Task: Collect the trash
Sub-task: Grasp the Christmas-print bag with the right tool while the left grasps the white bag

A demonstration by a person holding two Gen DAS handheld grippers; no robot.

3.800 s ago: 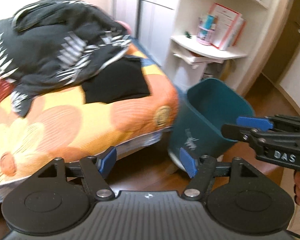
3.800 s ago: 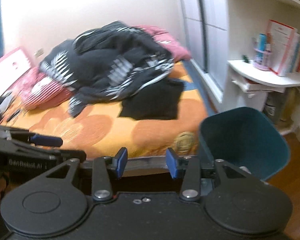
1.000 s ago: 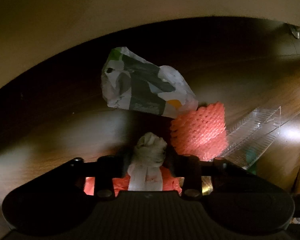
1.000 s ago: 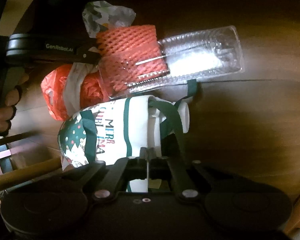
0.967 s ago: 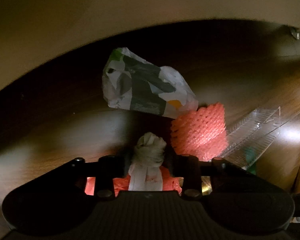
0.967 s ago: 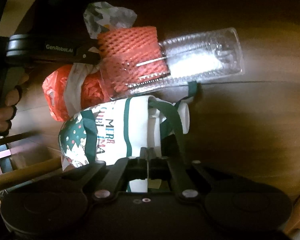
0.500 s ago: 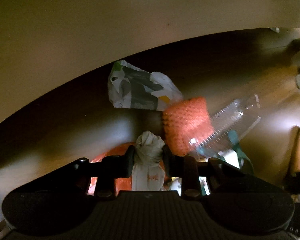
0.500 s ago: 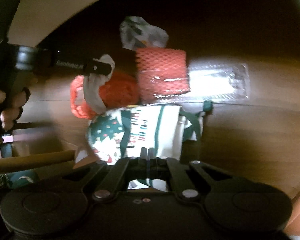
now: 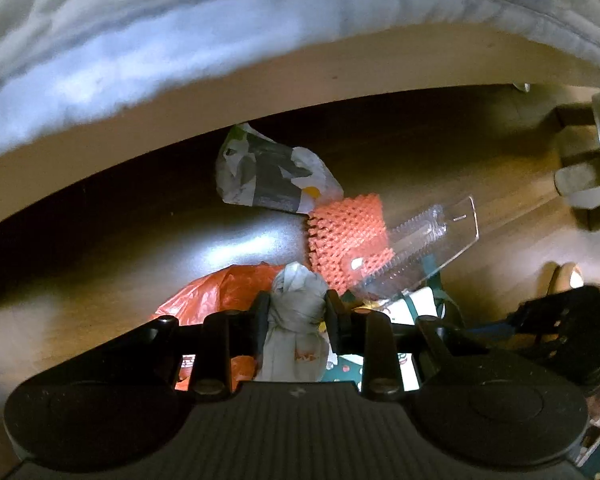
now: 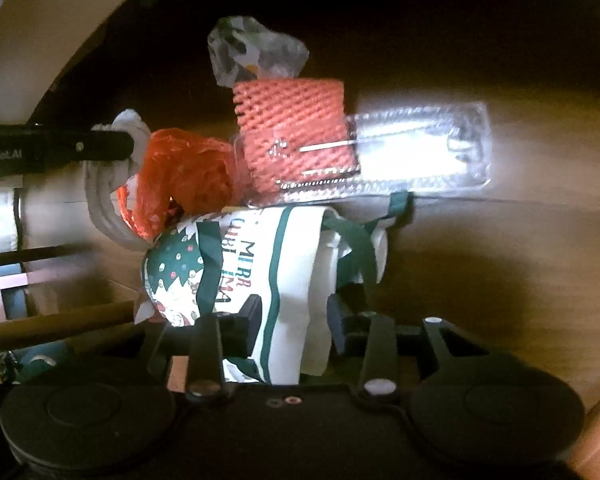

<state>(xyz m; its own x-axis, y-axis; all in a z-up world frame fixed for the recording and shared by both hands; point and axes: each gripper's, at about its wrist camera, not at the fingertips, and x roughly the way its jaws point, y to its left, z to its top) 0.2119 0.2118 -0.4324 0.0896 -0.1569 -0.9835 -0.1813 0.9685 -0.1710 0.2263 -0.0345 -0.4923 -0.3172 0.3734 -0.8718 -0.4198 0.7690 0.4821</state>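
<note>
- The left claw (image 9: pixel 298 314) is clamped on the knotted white neck of an orange plastic trash bag (image 9: pixel 220 292), whose crinkled body bulges below and left of the fingers.
- The right claw (image 10: pixel 294 320) is clamped on a white paper gift bag with green ribbon and Christmas print (image 10: pixel 260 264), lying on its side on the dark wooden floor (image 10: pixel 480 260).
- An orange-red foam fruit net sleeve (image 9: pixel 348 232) lies just beyond both bags, touching a clear ridged plastic tray (image 9: pixel 432 240) on its right.
- A crumpled white-and-grey printed plastic wrapper (image 9: pixel 268 176) sits farther back, next to the foam sleeve, near the pale edge of the bed frame (image 9: pixel 340 76).
- A light bedsheet (image 9: pixel 180 40) hangs above that frame.
</note>
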